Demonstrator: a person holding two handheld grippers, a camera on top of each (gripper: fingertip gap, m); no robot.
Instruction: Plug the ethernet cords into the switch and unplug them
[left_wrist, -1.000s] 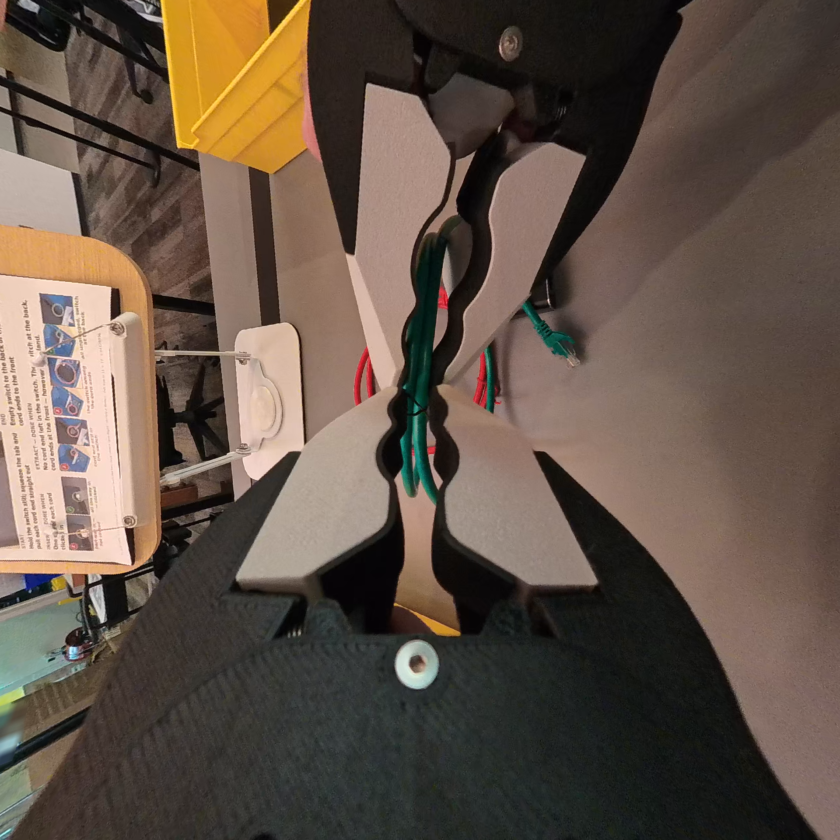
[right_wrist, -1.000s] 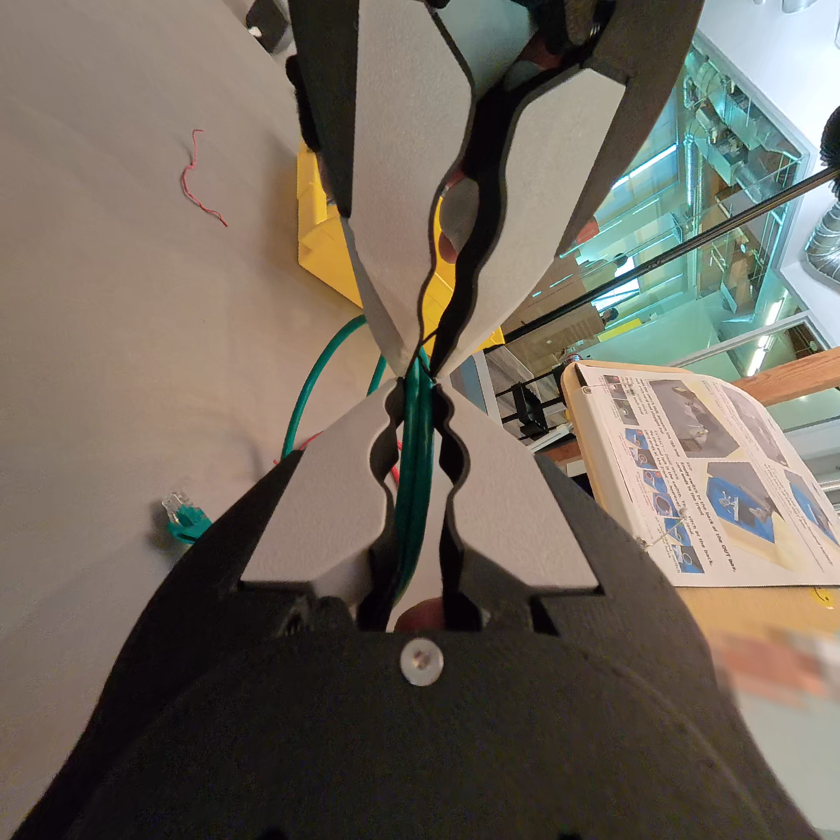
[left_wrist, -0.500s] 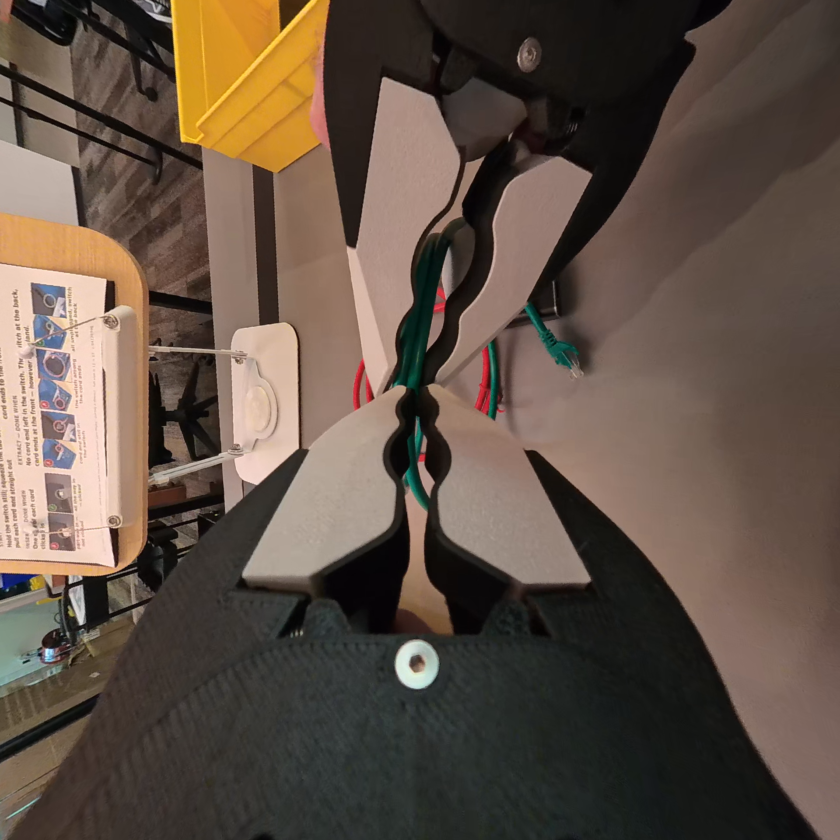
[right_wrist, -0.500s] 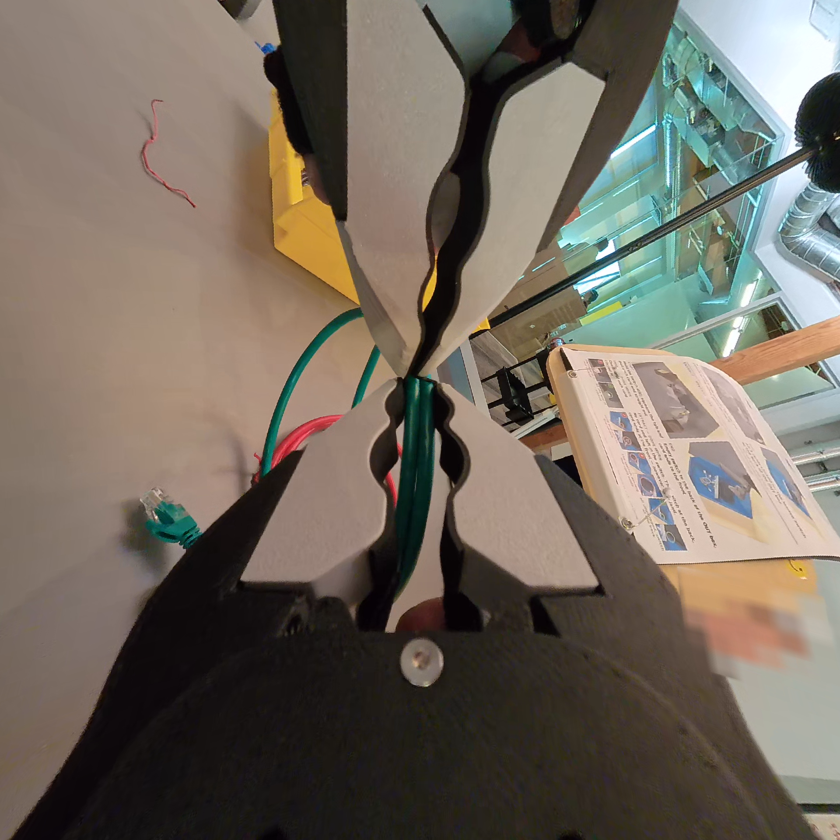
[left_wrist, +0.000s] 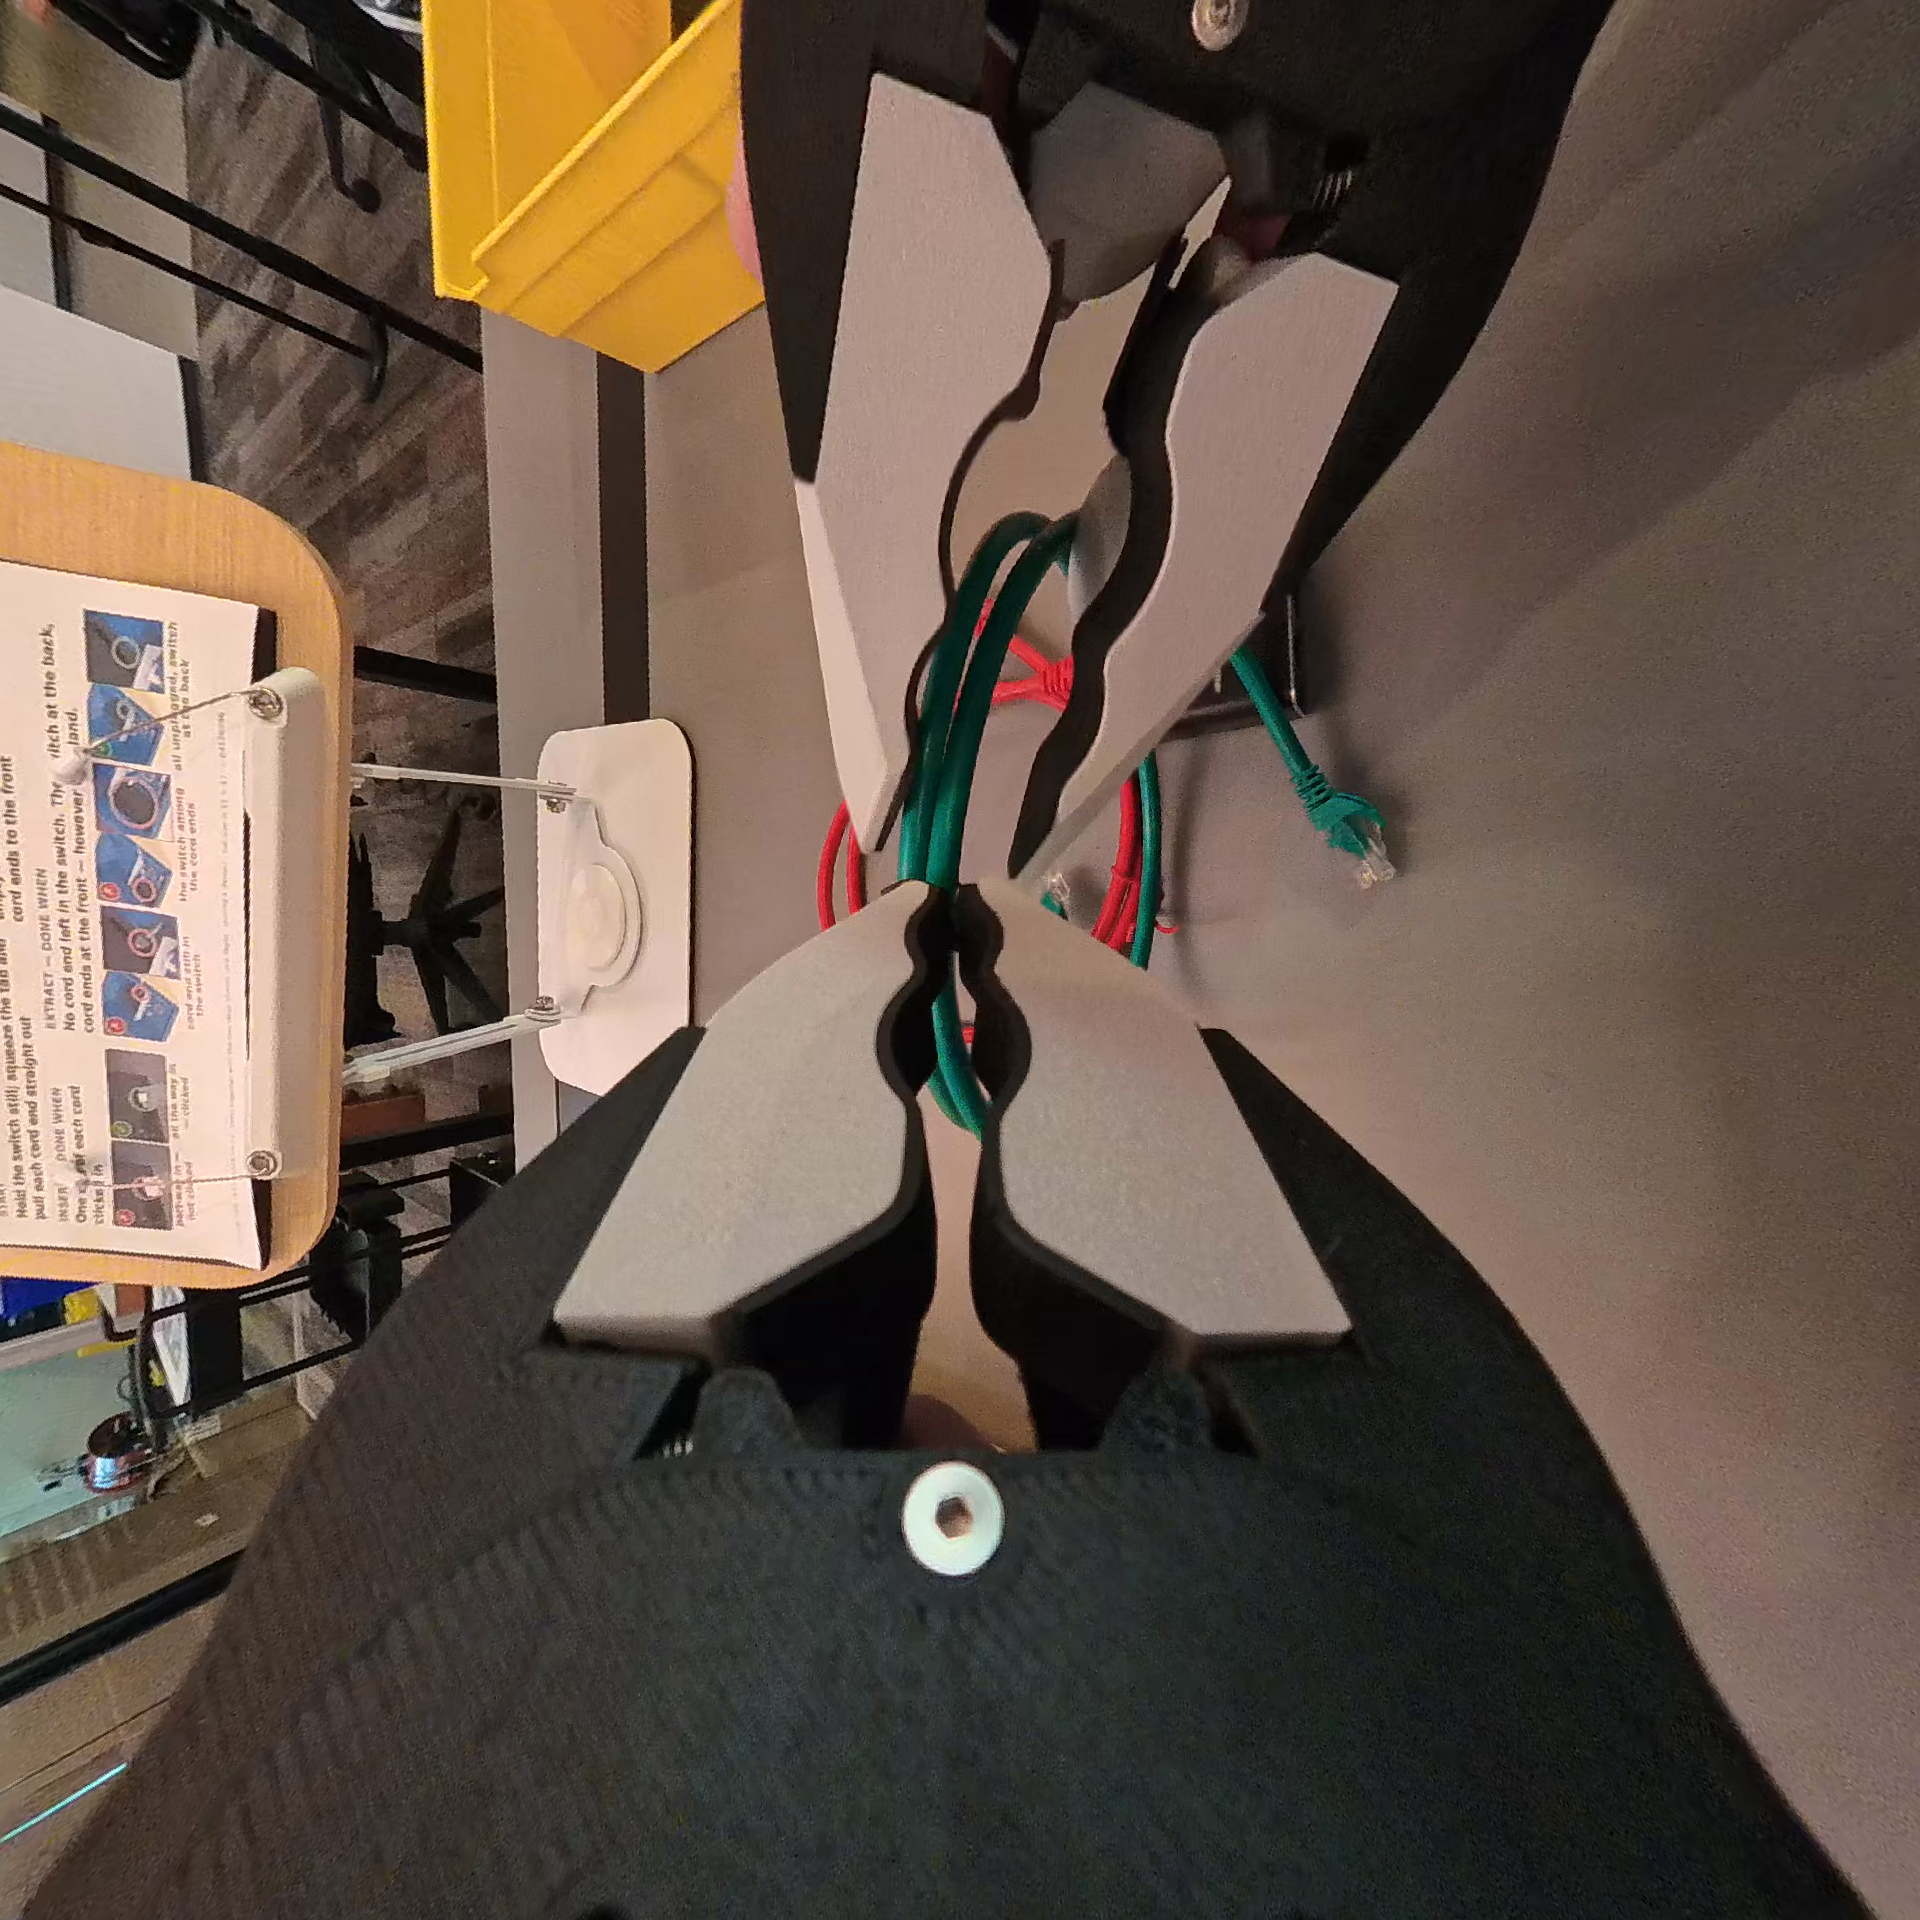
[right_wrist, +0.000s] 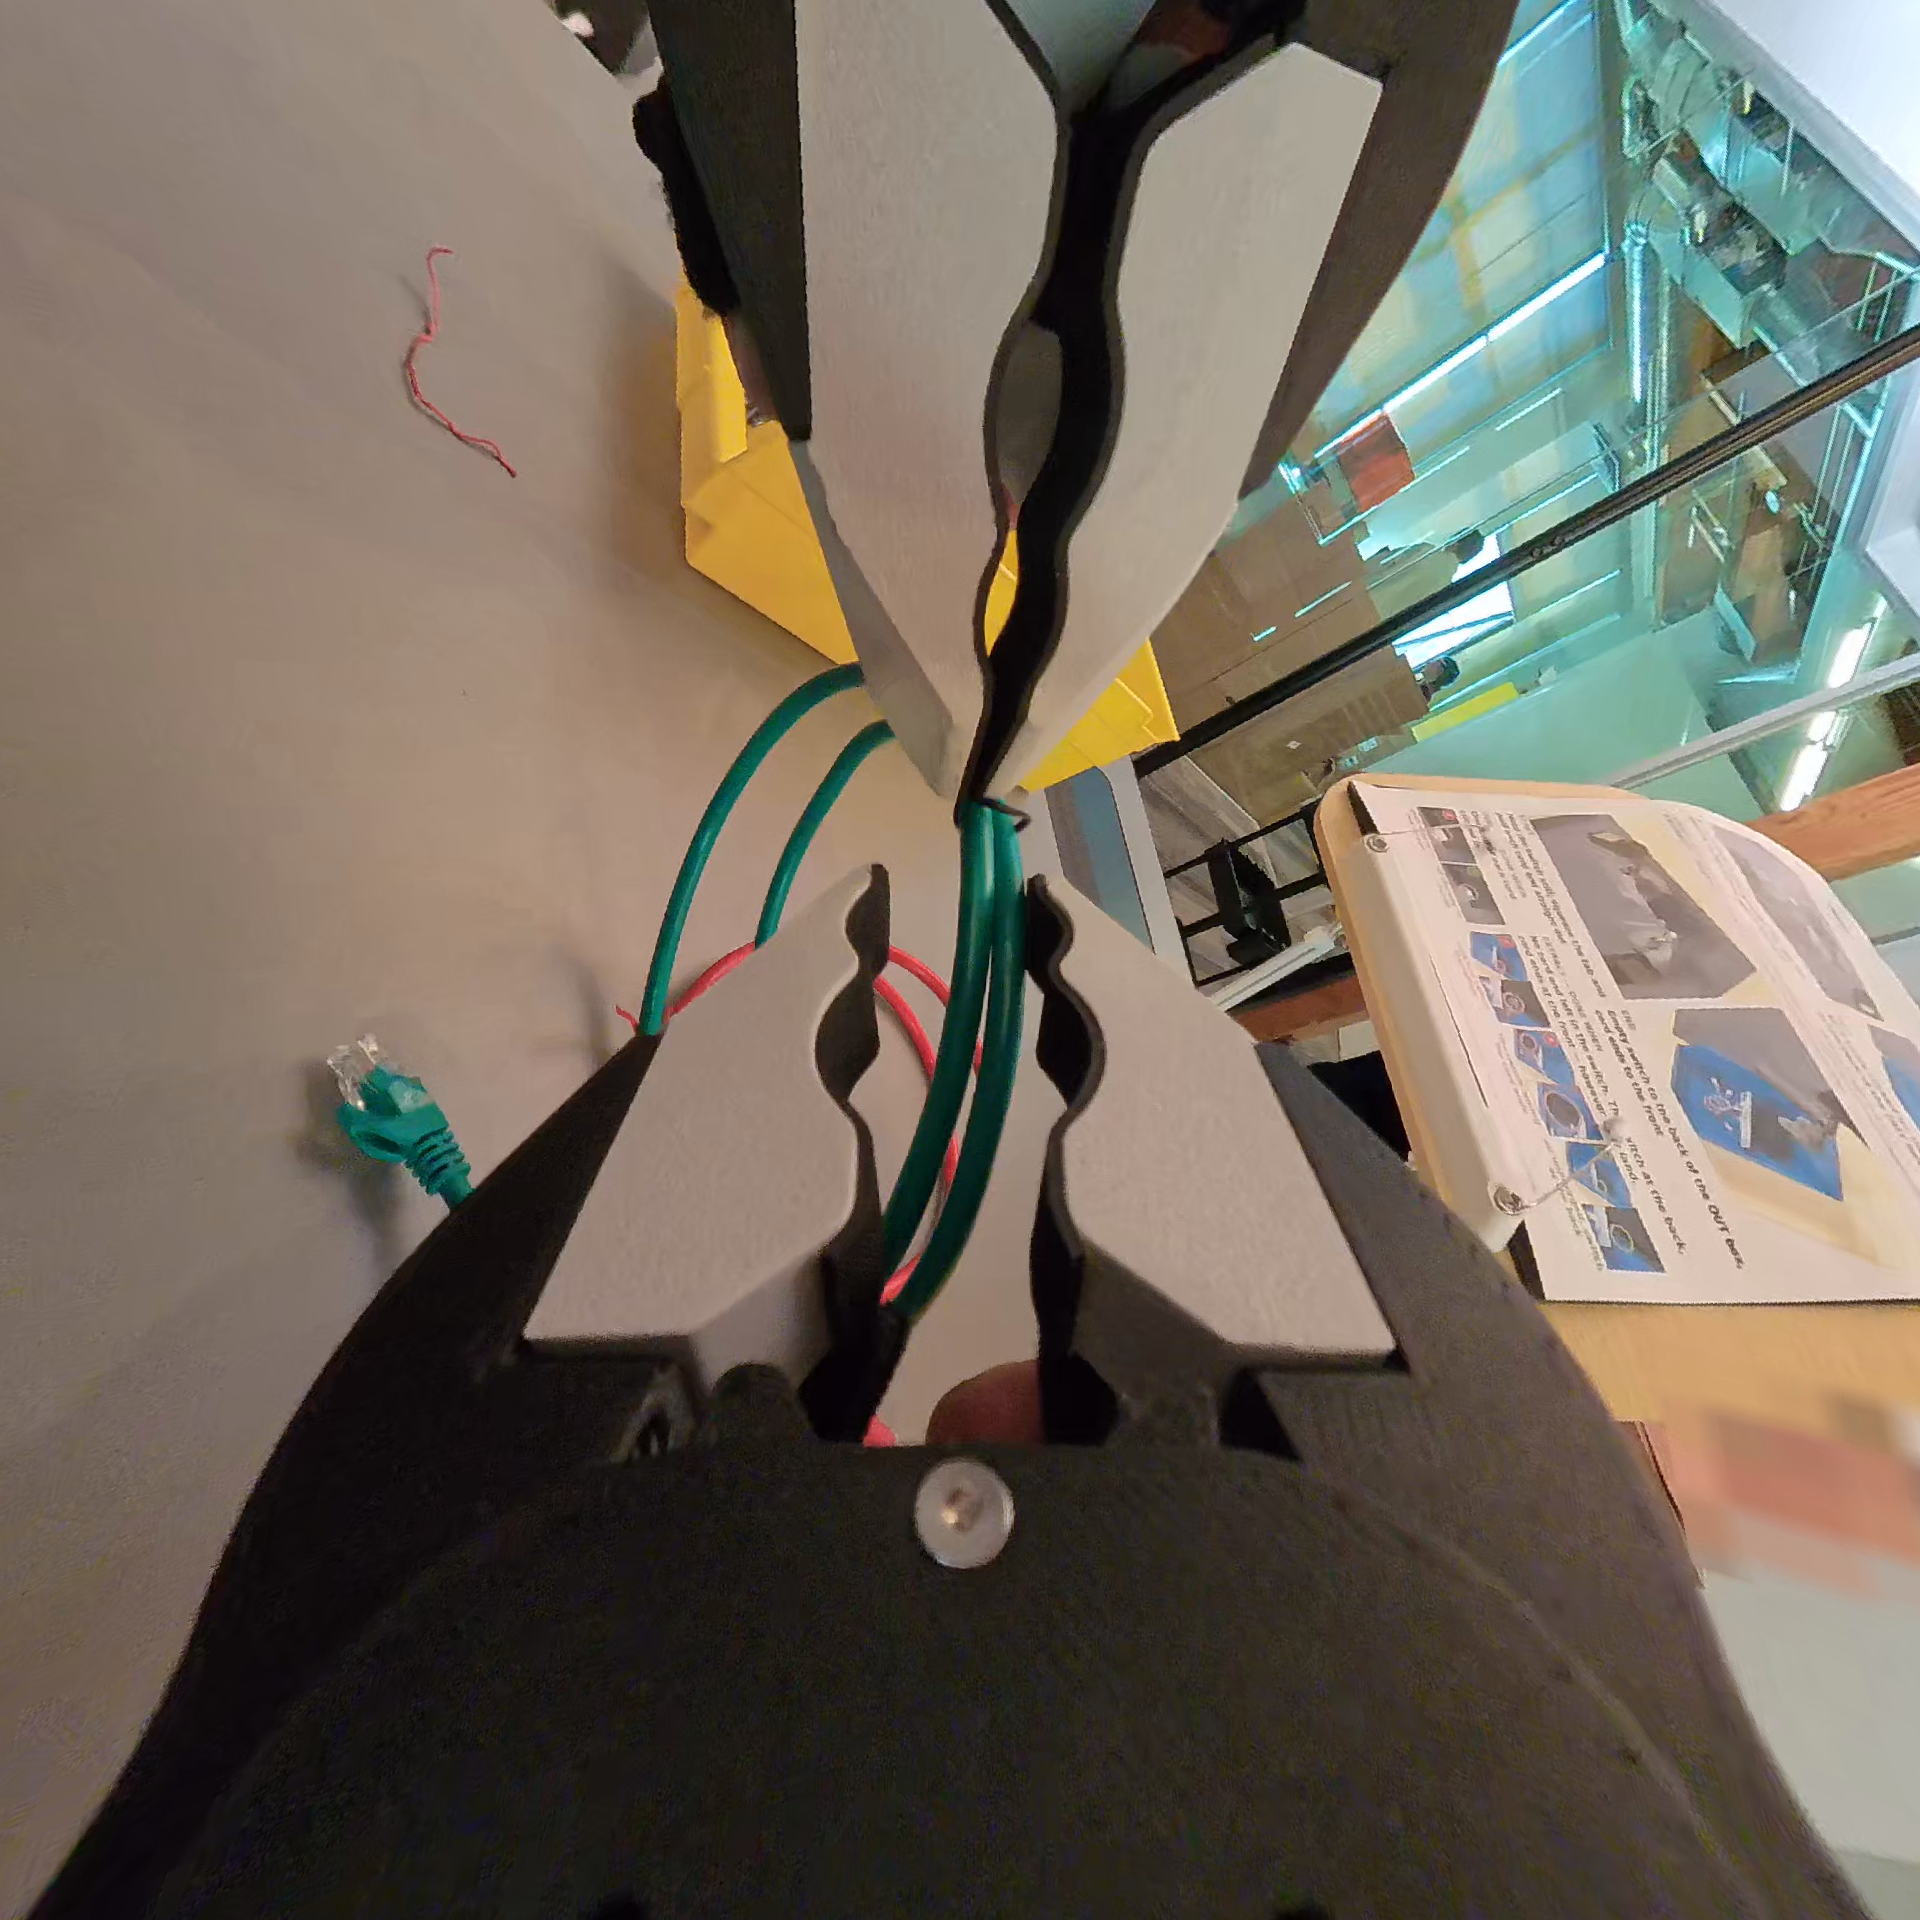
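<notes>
My left gripper (left_wrist: 951, 899) is shut on a bundled green ethernet cord (left_wrist: 956, 717), pinched at its fingertips. It also shows at the top of the right wrist view (right_wrist: 982, 802), still shut on the cord. My right gripper (right_wrist: 956, 891) is open, and the green cord (right_wrist: 977, 997) runs loose between its fingers. It faces the left gripper tip to tip (left_wrist: 951, 847). A free green plug (right_wrist: 384, 1112) lies on the grey table. A red cord (left_wrist: 1127, 831) lies coiled under the green one. A dark box (left_wrist: 1283, 665), perhaps the switch, is mostly hidden behind the right gripper.
A yellow bin (left_wrist: 582, 177) stands at the table's far edge. A picture sheet on a wooden stand (right_wrist: 1662, 1039) is beside the table. A white stand base (left_wrist: 613, 894) sits at the table edge. A loose red thread (right_wrist: 447, 364) lies on the grey table (right_wrist: 260, 675).
My right gripper has opened and let go of the green cord. My left gripper stays shut on it. Both grippers have shifted slightly.
</notes>
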